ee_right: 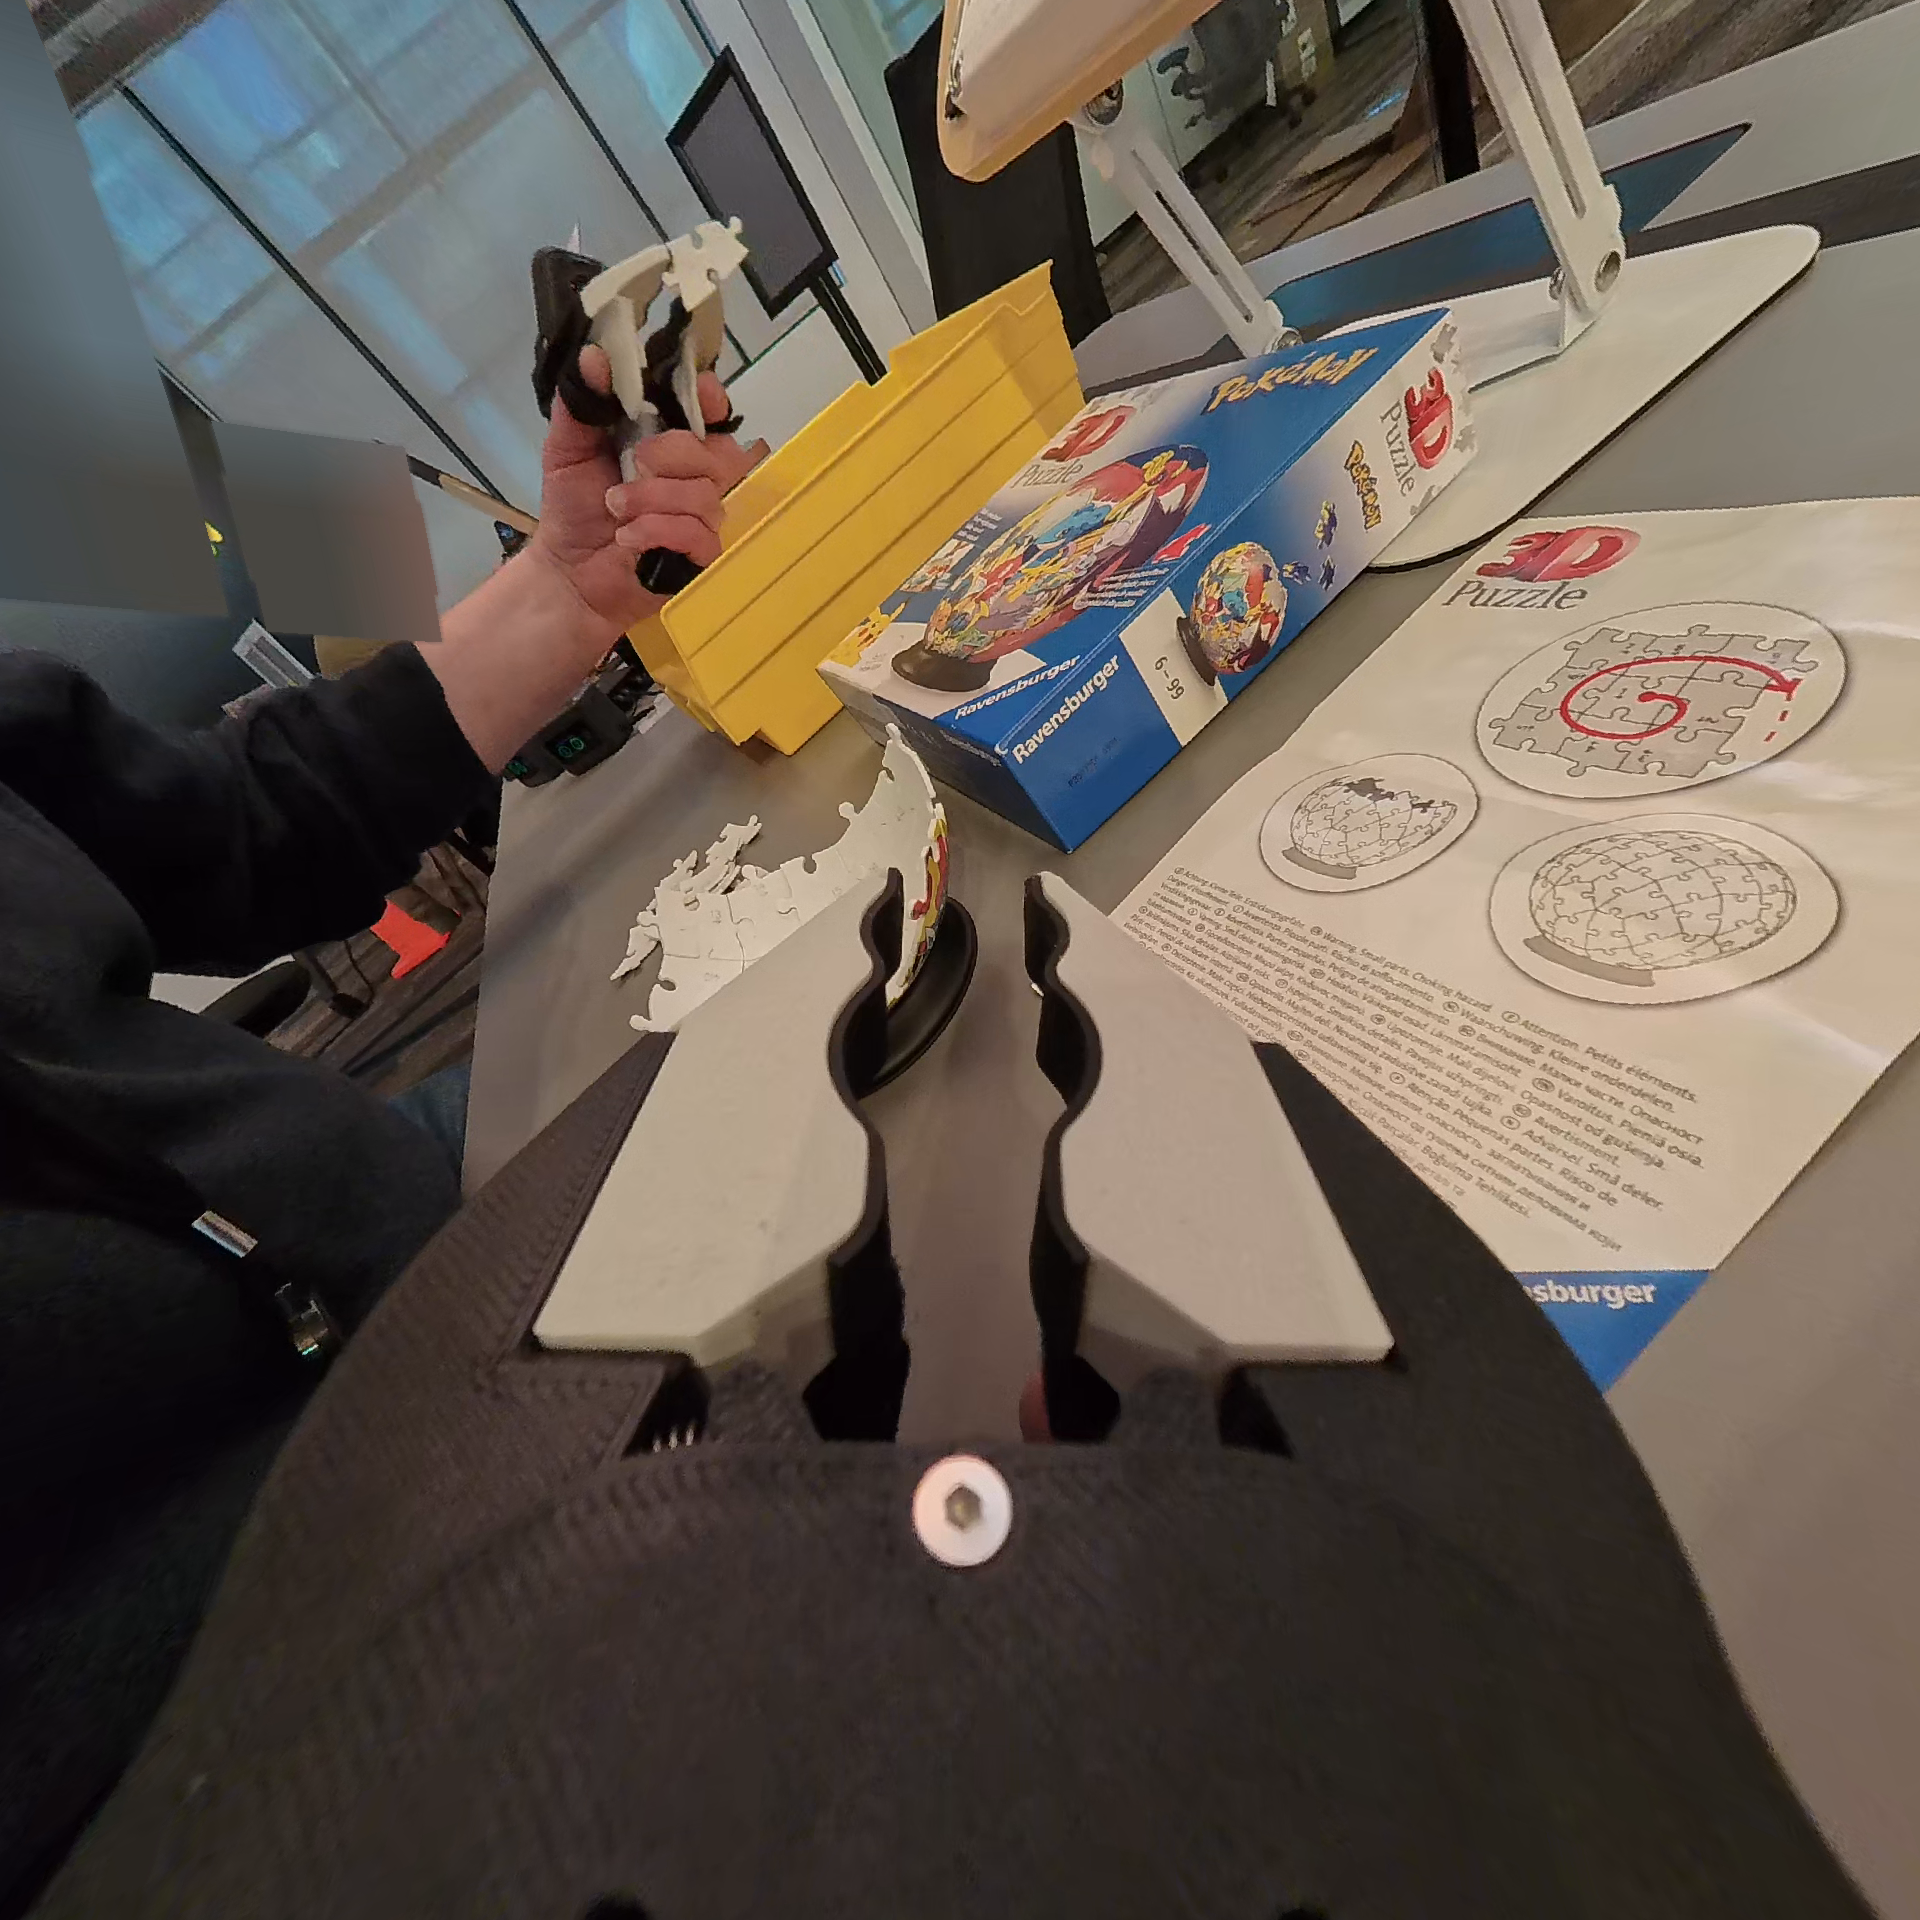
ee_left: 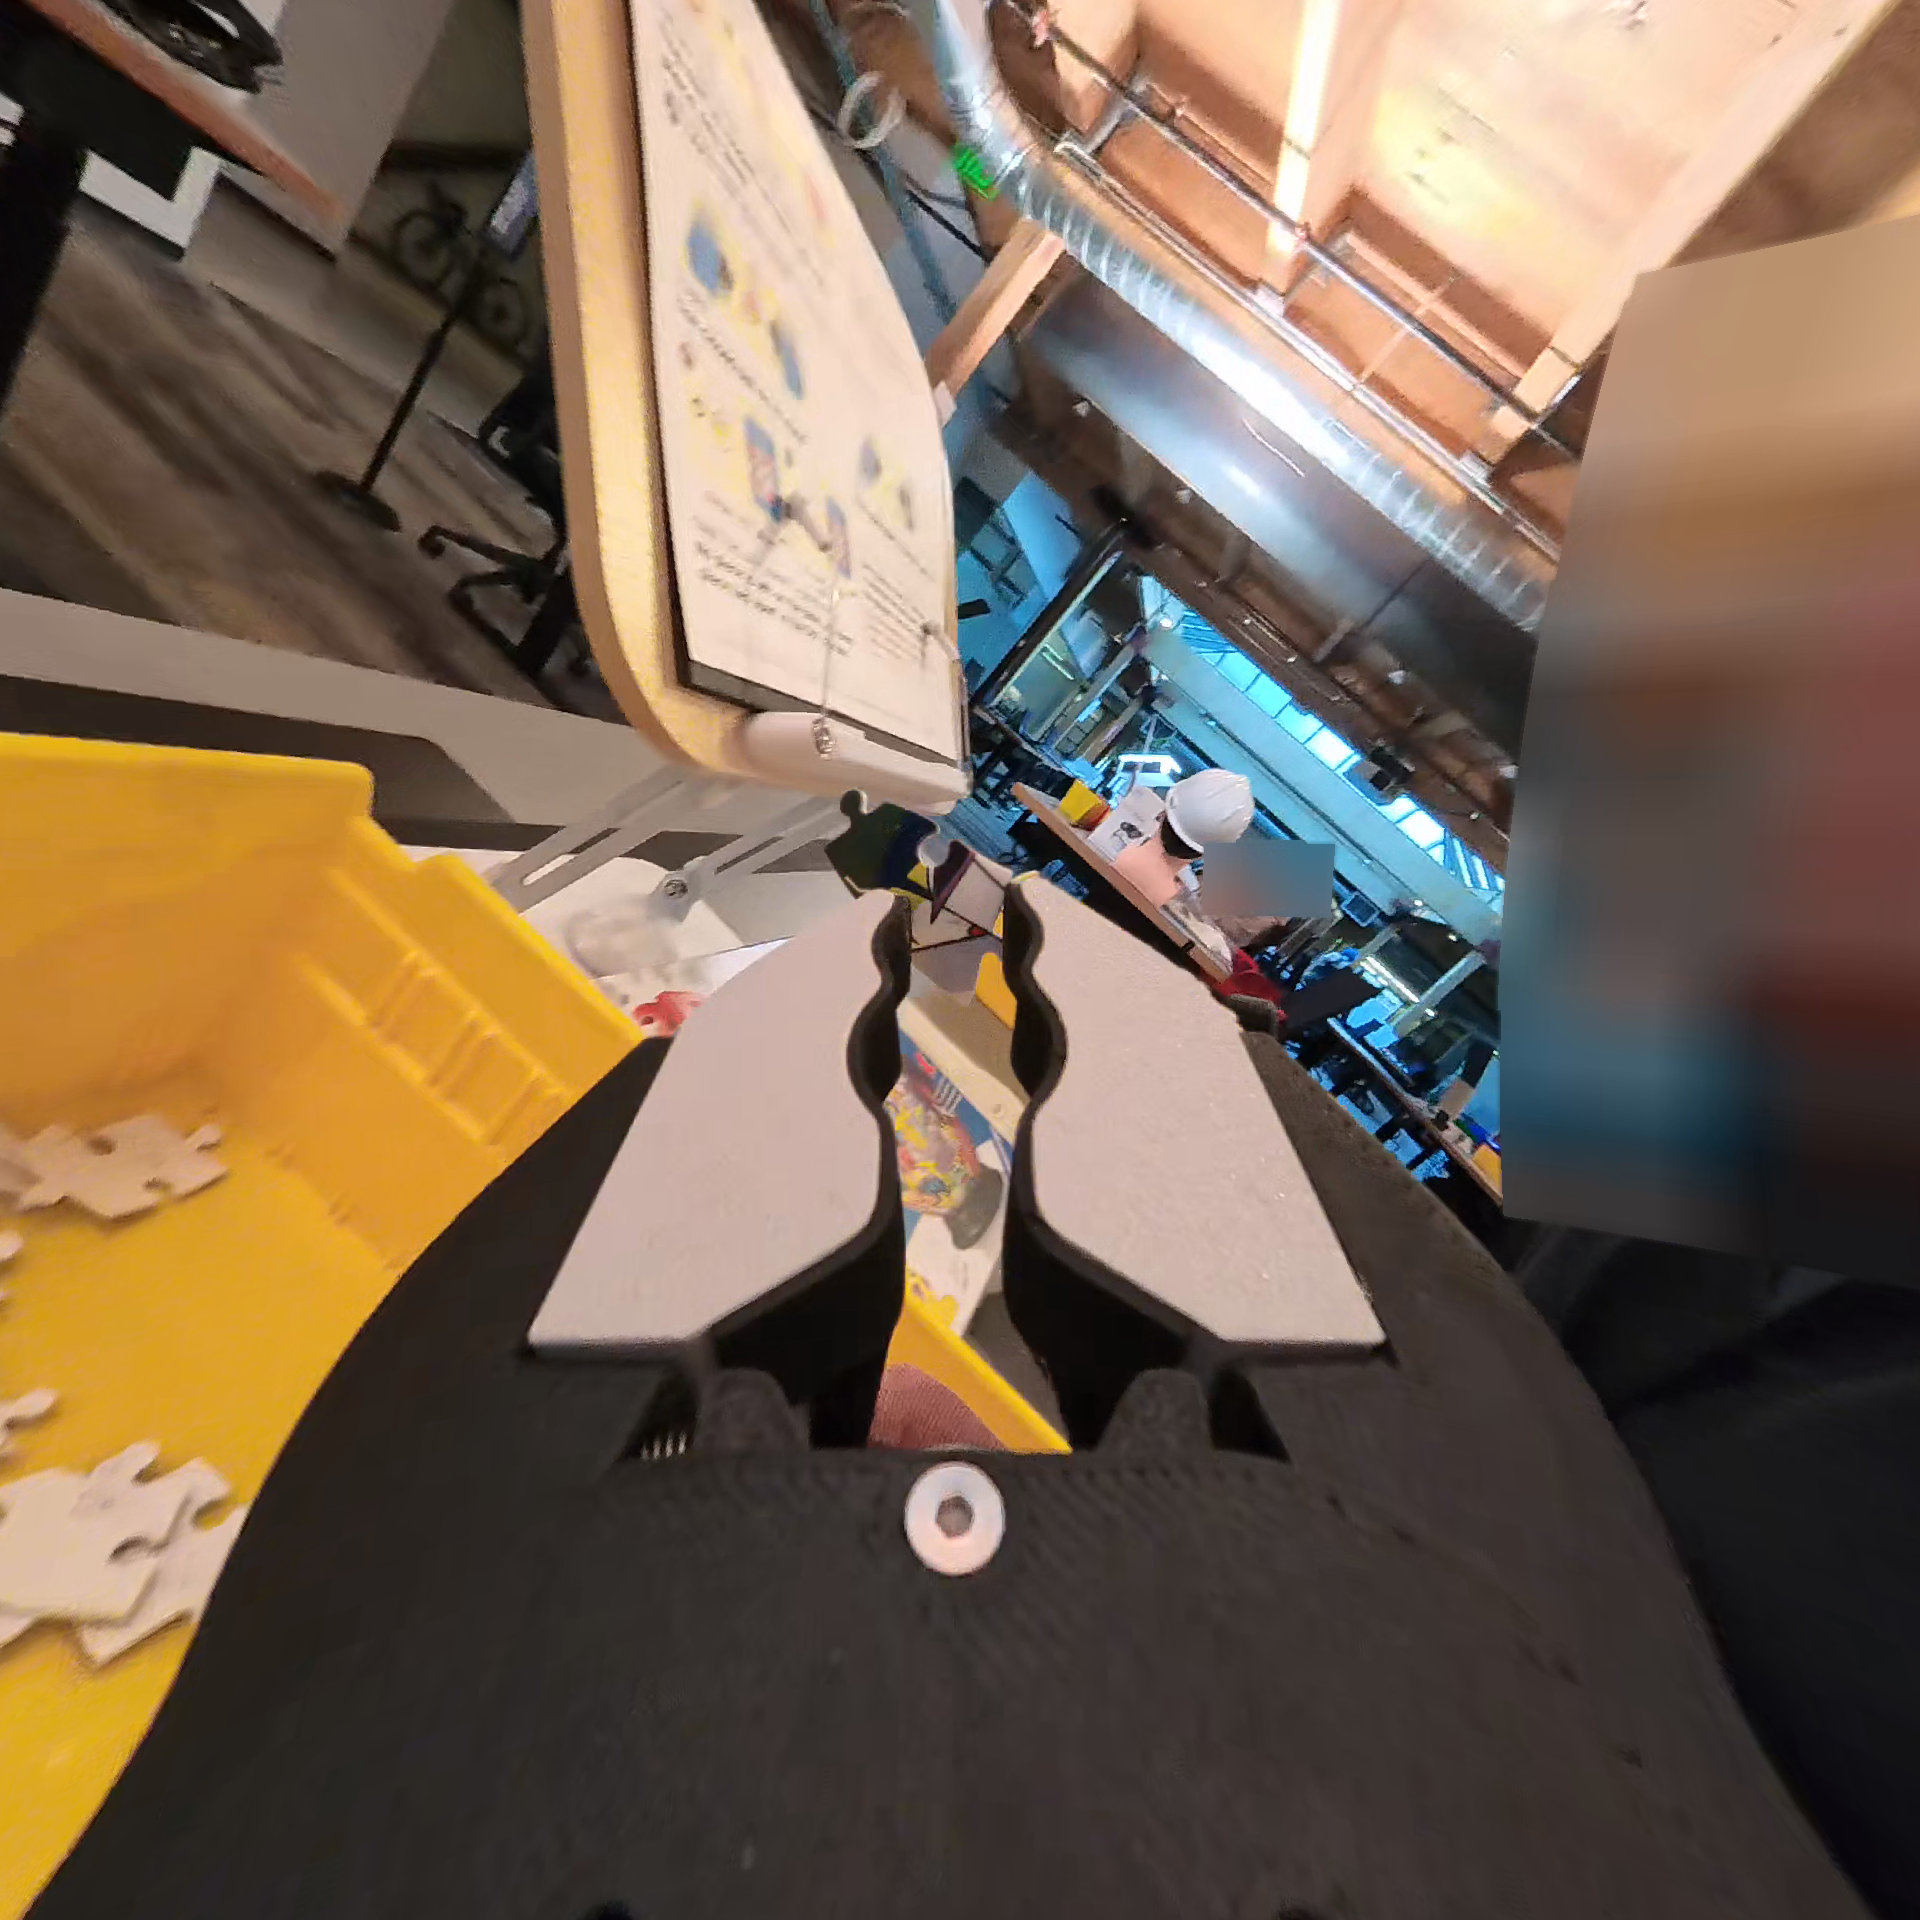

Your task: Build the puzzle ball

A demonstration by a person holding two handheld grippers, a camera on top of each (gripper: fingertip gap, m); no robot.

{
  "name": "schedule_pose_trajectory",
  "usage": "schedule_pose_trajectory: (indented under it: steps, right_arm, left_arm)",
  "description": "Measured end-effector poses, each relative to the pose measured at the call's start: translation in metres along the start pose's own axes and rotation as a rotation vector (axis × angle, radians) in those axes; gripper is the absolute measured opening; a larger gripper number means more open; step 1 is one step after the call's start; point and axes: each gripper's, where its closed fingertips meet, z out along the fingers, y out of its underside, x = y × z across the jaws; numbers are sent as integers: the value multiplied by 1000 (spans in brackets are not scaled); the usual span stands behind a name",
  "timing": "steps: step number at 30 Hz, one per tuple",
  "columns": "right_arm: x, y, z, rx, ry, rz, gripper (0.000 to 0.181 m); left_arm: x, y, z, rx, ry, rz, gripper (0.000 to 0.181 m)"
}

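Piece raised for inspection; partial ball parked on stand.

Left hand-held gripper [ee_right: 681, 275] clamped on puzzle piece [ee_right: 707, 249], lifted above yellow bin [ee_right: 883, 520], probably for orientation check. Right hand-held gripper [ee_right: 961, 904] parted, empty, aimed at puzzle ball [ee_right: 831, 894] on table [ee_right: 582, 831], ready for steadying.

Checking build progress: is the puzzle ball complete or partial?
Partial: the puzzle ball on its black stand is an open shell with jagged edges.

grey table [ee_right: 1766, 1455], glass wall [ee_right: 343, 208], silver ceiling duct [ee_left: 1195, 312], wooden beams [ee_left: 1351, 104]
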Motion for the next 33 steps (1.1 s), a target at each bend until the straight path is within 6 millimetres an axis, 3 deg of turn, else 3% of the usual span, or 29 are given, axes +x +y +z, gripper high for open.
schedule_pose_trajectory:
  steps: [5, 18, 19, 21, 23, 25, 29, 33]
  right_arm:
    - [0, 0, 0, 0, 0, 0, 21]
    - [2, 2, 2, -16, 13, 4, 21]
    - [2, 2, 2, -18, 14, 4, 21]
    - [3, 3, 3, -25, 17, 6, 21]
    - [3, 4, 4, -35, 20, 7, 22]
    - [4, 5, 4, -41, 23, 8, 21]
    - [6, 7, 6, -55, 34, 11, 21]
    - [8, 10, 8, -78, 45, 19, 21]
  left_arm:
    - [12, 1, 0, -10, 49, 20, 17]
    - [6, -1, -15, -27, 1, 78, 17]
    - [-1, 6, -14, -79, -60, 120, 17]
    - [-34, 28, -18, -279, -315, 252, 17]
    - [-72, 54, -39, -544, -578, 375, 17]
    - [-98, 72, -65, -756, -777, 429, 17]
    - [-125, 87, -94, -965, -961, 510, 21]
    - [-127, 82, -84, -949, -941, 538, 35]
